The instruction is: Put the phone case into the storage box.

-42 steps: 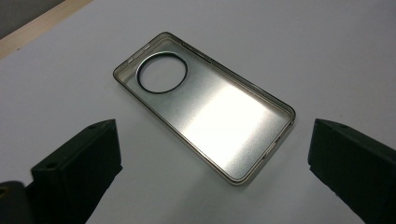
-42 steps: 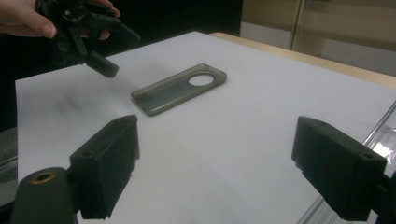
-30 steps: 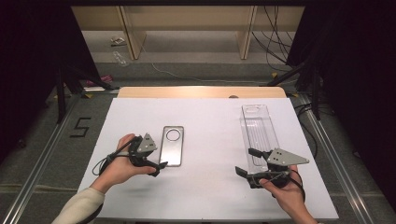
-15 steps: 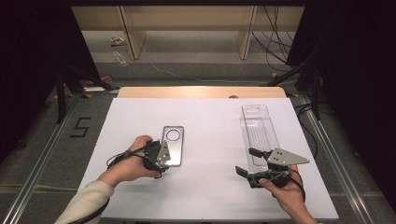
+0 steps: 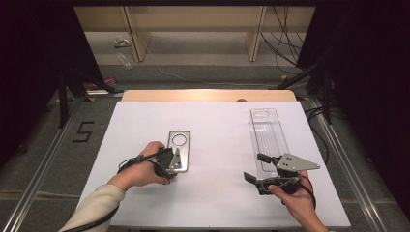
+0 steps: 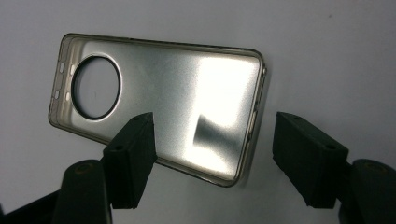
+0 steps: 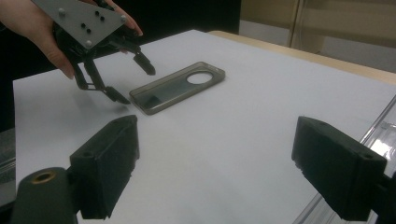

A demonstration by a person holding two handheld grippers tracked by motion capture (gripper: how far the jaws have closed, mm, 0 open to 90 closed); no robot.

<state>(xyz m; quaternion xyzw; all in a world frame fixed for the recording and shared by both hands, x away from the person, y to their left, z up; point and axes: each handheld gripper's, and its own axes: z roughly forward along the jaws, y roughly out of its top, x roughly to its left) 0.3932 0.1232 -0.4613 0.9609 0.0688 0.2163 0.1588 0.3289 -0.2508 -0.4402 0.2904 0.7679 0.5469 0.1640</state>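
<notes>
**Left gripper straddles the near end of the phone case; right gripper waits open**

On the left half of the white bench (image 5: 217, 121), the person's left hand (image 5: 140, 171) holds the left gripper (image 5: 175, 163) low over the near end of a translucent smoky-grey plastic phone case (image 5: 179, 145) with a large round camera cut-out. The case lies flat, hollow side up, its long sides running from the near edge towards the far edge of the bench and the cut-out at its far end. It sits left of the bench's middle, well apart from every edge.

In the left gripper view, the gripper's own black jaws have just been closing and stand partly open. One pad crosses in front of the case's (image 6: 159, 102) long side. The other stands clear beyond the short end, with bare bench between. The case's end lies between them, and no pad presses on it. The right gripper view shows the left gripper (image 7: 125, 83) tilted down at the case (image 7: 180, 86), fingertips either side of its near end.

On the right half, a clear, long rectangular plastic tray (image 5: 268, 137) lies lengthwise towards the far right corner. At its near end, the right hand (image 5: 295, 200) holds the right gripper (image 5: 255, 167), jaws wide apart with nothing between them, pointing left across the bench.
</notes>
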